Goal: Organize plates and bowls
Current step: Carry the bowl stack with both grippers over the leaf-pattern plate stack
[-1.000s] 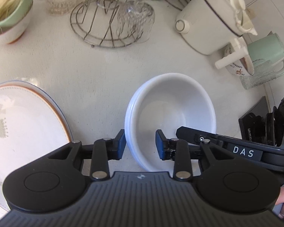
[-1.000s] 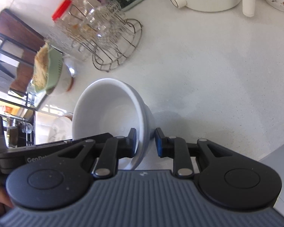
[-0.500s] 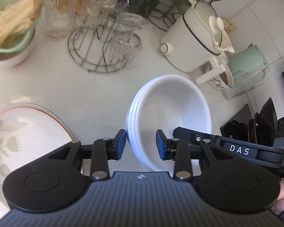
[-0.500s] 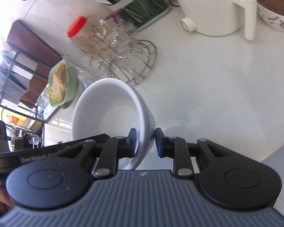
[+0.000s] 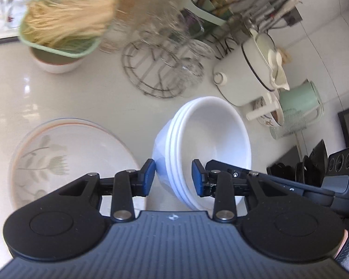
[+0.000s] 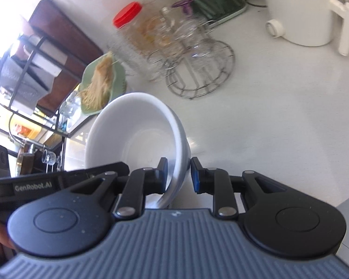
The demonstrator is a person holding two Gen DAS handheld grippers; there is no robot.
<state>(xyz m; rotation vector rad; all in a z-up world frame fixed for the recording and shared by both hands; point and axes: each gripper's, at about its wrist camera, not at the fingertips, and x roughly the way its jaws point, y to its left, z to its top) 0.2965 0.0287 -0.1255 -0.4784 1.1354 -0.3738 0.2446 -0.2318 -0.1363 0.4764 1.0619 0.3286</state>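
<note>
Left wrist view showed the left hand-held gripper (image 5: 173,177) pinching the near rim of the stacked white bowls (image 5: 211,139), tilted with their mouths facing right. The right hand-held gripper (image 6: 178,174) clamped the opposite rim above the counter (image 6: 279,107).

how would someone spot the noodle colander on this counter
Start at the round wire rack of glasses at the back of the white counter, then look left. The colander sits in a white bowl; it alone is pale green and holds dry yellow noodles.
</note>
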